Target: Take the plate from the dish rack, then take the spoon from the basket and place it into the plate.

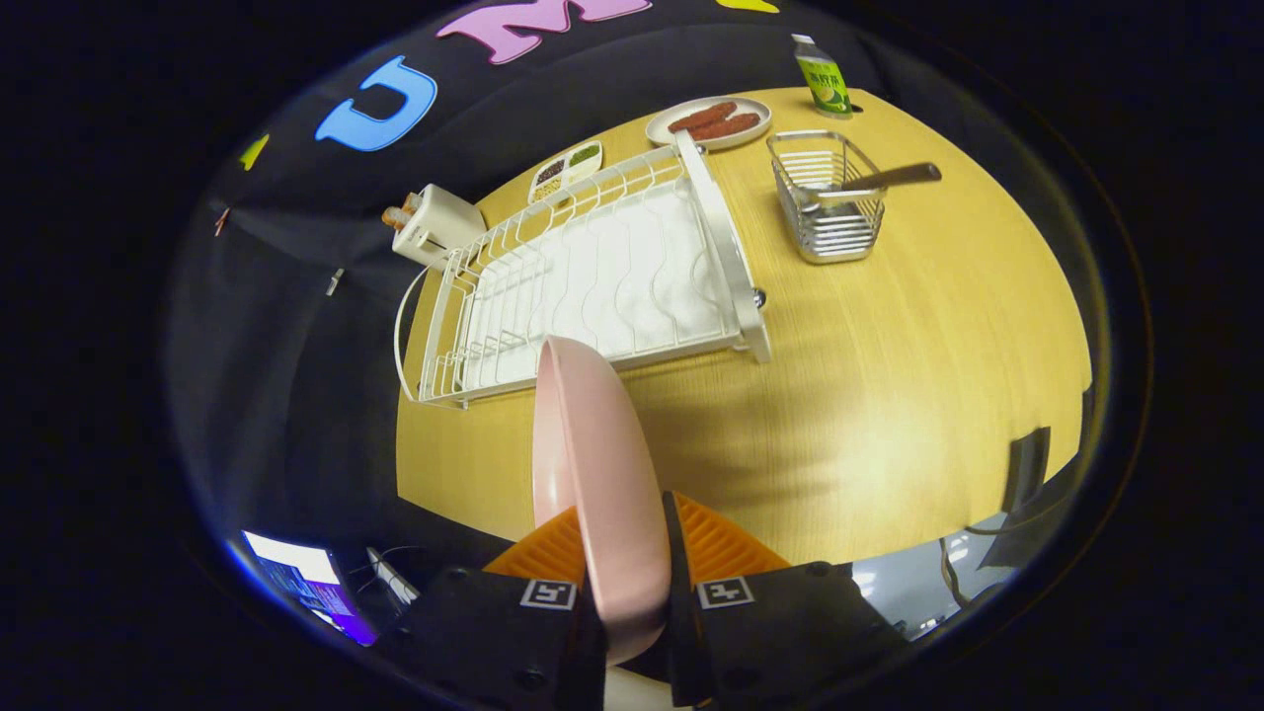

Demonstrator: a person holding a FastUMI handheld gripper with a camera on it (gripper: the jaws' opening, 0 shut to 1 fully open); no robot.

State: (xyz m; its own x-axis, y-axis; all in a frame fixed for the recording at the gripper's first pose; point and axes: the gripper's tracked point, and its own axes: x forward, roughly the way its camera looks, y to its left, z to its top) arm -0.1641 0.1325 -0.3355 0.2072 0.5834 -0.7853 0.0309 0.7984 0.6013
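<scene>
Tongs (624,553) pinching pink plate (592,464) edge-on between fingers, above table; dish rack (592,276) beyond.

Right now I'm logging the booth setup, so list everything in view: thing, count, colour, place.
plate: one, pink, held on edge between the fingers
dish rack: one, white, on the table beyond the plate
basket: one, metal wire, beside the rack
spoon: one, brown handle, in the basket
sausage plate: one, white, behind the rack
bottle: one, green label, table's far edge
toaster: one, cream, beside the rack
table: one, yellow wood
hand-held gripper: one, closed on the plate
</scene>
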